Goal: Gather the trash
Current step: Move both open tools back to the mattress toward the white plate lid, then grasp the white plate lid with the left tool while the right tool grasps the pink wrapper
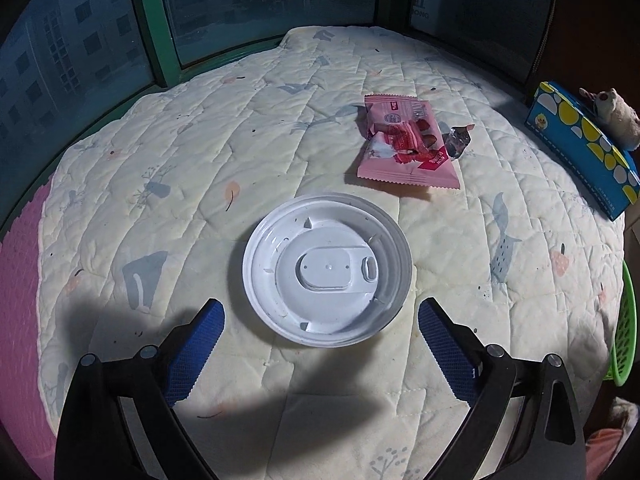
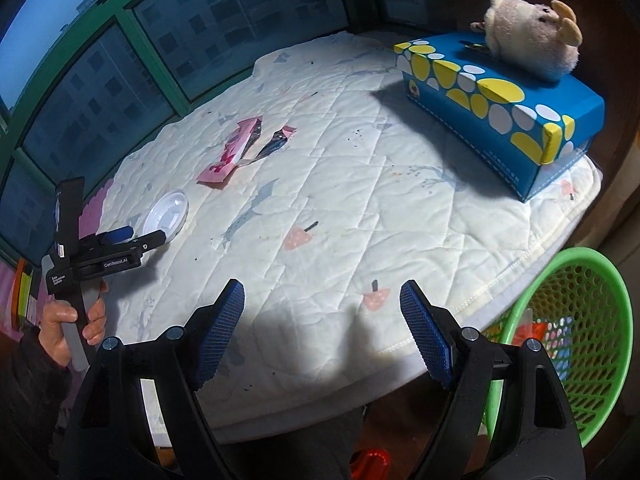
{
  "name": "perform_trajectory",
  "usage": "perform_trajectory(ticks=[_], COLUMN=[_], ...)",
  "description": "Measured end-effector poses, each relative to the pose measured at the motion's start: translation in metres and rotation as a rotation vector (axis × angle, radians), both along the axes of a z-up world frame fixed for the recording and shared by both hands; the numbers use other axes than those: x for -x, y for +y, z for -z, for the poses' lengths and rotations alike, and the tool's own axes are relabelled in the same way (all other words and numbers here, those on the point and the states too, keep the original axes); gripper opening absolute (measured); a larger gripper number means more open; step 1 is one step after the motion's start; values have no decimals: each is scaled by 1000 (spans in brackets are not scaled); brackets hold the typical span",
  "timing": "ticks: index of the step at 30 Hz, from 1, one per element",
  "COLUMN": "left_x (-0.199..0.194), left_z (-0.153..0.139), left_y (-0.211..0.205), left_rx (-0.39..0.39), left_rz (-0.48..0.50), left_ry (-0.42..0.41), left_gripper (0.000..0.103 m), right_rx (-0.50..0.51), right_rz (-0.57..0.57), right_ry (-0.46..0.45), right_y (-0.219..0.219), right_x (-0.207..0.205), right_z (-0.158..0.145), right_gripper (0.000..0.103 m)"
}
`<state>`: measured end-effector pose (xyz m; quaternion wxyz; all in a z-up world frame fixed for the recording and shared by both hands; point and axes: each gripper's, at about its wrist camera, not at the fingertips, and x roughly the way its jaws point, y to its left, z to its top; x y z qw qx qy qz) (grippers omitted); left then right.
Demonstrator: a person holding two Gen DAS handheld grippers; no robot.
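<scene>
Step in hand: approach to the round white plastic cup lid [image 1: 327, 270], judged the first piece of trash to be picked up; nothing is held yet.
Left gripper [image 1: 320, 320]: its blue ribbed fingers [image 1: 444, 344] are spread wide, one on each side of the lid's near edge, not touching it as far as the left wrist view shows.
Right gripper [image 2: 322, 320]: fingers spread and empty, over the near edge of the quilt, well apart from the trash.
Where the trash lies: the lid rests underside up on the quilt; beyond it the torn pink snack wrapper [image 1: 404, 144] lies flat, with a small crumpled silver foil scrap [image 1: 459, 141] just beside its right edge.
Next move, as a judgement: lower the left fingers around the lid's rim and close on it; the lid is thin, shallow and nearly as wide as the spread, so the pinch may need to take one edge, or the soft quilt may let it tip.
Destination: the green perforated plastic basket [image 2: 576, 264] stands off the right edge, some litter already inside.
Surface: a cream quilted cover [image 1: 208, 184] printed with pale whales and mushrooms; whether a tabletop or mattress lies beneath I cannot tell.
Room: green-framed windows [image 1: 160, 28] facing apartment blocks; a blue tissue box with yellow and white dots [image 2: 504, 108] bears a small beige plush animal [image 2: 528, 40].
Person: a hand [image 2: 70, 326] grips the left tool's handle.
</scene>
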<state>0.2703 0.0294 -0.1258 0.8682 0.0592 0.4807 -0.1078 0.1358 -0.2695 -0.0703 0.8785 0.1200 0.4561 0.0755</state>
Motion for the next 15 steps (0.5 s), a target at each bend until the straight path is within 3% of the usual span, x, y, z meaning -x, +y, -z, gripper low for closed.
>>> perform_trajectory(ticks=[15], left_x=[-21], left_z=[11], left_y=[0], left_rx=[43], left_rz=[76], left_ry=[30], left_gripper=[94], right_rx=[28], right_rz=[-68], right_ry=[26], right_y=[39], right_x=[-27], right_z=[7], right_gripper=[80])
